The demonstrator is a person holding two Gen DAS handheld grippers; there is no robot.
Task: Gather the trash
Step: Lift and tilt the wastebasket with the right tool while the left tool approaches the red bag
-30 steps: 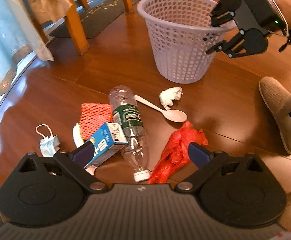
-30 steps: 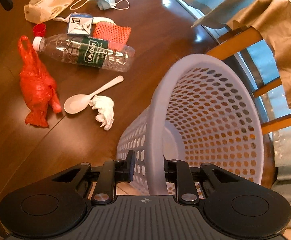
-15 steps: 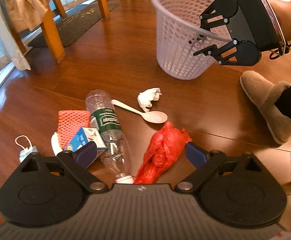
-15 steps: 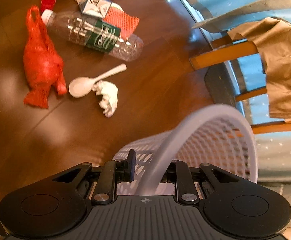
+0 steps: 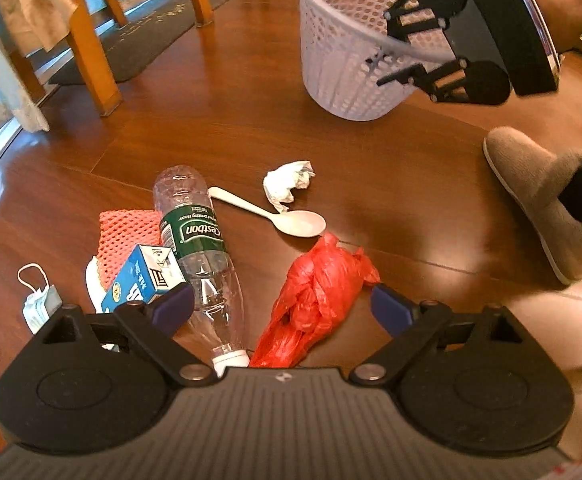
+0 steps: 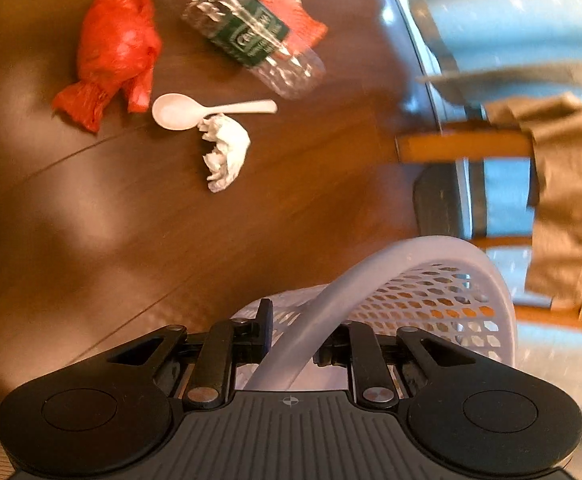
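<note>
Polished wooden floor (image 5: 251,92) carries scattered trash. Right claw (image 6: 291,344) pinches the basket (image 5: 339,52) rim, tilting it, probably to bring it nearer. Left claw (image 5: 281,304) hangs spread wide above the red bag (image 5: 319,292) and bottle (image 5: 195,240), likely next.

The green label on the clear plastic bottle (image 5: 197,240) reads "Cestbon" — smaller print beneath it is illegible. The blue carton (image 5: 143,278) carries characters too small to read.
</note>
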